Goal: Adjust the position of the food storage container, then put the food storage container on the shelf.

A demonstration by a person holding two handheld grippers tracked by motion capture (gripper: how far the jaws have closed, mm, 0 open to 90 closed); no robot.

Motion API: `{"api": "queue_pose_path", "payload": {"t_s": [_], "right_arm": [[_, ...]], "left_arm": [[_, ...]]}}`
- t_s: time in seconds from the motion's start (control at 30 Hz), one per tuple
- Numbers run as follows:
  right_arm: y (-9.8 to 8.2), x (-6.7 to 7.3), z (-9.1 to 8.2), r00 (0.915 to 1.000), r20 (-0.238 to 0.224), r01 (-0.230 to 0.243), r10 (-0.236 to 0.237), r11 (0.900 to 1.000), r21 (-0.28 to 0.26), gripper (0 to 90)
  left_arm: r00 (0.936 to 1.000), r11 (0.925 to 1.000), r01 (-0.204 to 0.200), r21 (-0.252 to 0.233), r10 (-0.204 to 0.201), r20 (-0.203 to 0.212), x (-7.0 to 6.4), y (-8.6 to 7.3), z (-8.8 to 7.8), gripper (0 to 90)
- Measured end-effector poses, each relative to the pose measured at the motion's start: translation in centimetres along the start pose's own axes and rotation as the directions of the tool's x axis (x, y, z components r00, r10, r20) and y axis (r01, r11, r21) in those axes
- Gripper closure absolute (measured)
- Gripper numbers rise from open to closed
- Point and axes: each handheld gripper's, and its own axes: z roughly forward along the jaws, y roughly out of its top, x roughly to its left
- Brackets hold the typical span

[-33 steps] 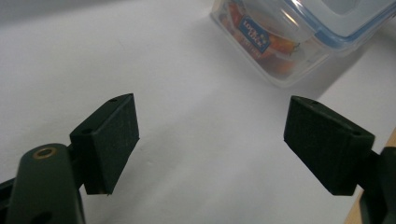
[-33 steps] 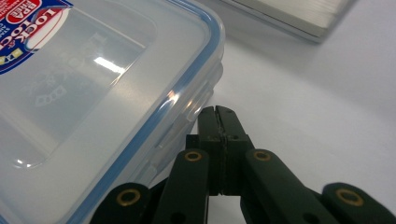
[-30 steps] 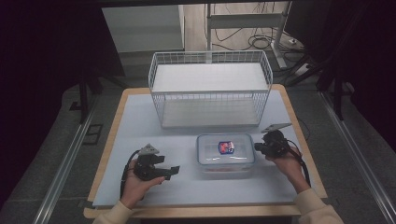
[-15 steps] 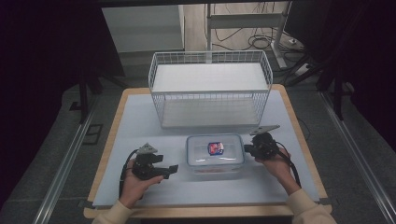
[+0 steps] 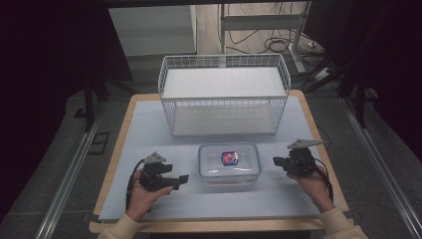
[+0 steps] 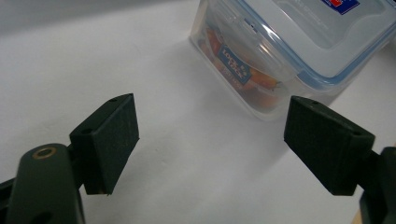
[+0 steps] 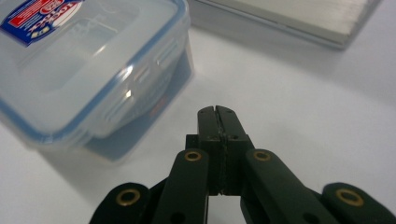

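- Your right gripper [image 5: 276,162] has drawn back from the plastic container [image 5: 229,167], jaws pressed together, empty.
- Your left gripper [image 5: 185,179] stands wide beside it.
- Container sits before the wire basket [image 5: 224,102].

The counter [image 5: 318,149] is covered by a pale blue mat [image 5: 144,134], its wooden edge left bare around it. A white wire basket [image 5: 224,94] is set at the far side; a clear lidded plastic box [image 5: 229,167] is placed nearer, just before it.
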Motion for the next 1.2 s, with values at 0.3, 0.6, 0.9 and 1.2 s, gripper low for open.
{"api": "queue_pose_path", "payload": {"t_s": [0.3, 0.6, 0.9, 1.2], "right_arm": [[-1.6, -0.6, -0.8, 0.998, -0.051, -0.039, 0.038, 0.999, -0.024, 74.8], [-1.0, -0.4, -1.4, 0.9922, -0.104, -0.077, 0.069, 0.994, -0.076, 28.9], [-0.7, -0.5, -1.7, 0.9835, -0.152, -0.114, 0.099, 0.988, -0.1, 21.8], [-0.1, -0.2, -2.2, 0.9811, -0.161, -0.126, 0.108, 0.987, -0.105, 18.7]], "left_arm": [[0.9999, 0.9999, 0.008, -0.007, -0.008, -0.008, 0.2, 0.1, -0.1, 17.6], [0.9986, 0.998, 0.05, -0.038, -0.051, -0.016, 0.4, 0.6, -0.5, 16.1], [0.9973, 0.9966, 0.065, -0.052, -0.063, 0.038, -0.3, 1.6, -0.4, 15.1], [0.9983, 0.9966, 0.049, -0.067, -0.047, 0.036, -1.5, 3.5, 0.4, 14.3]]}}
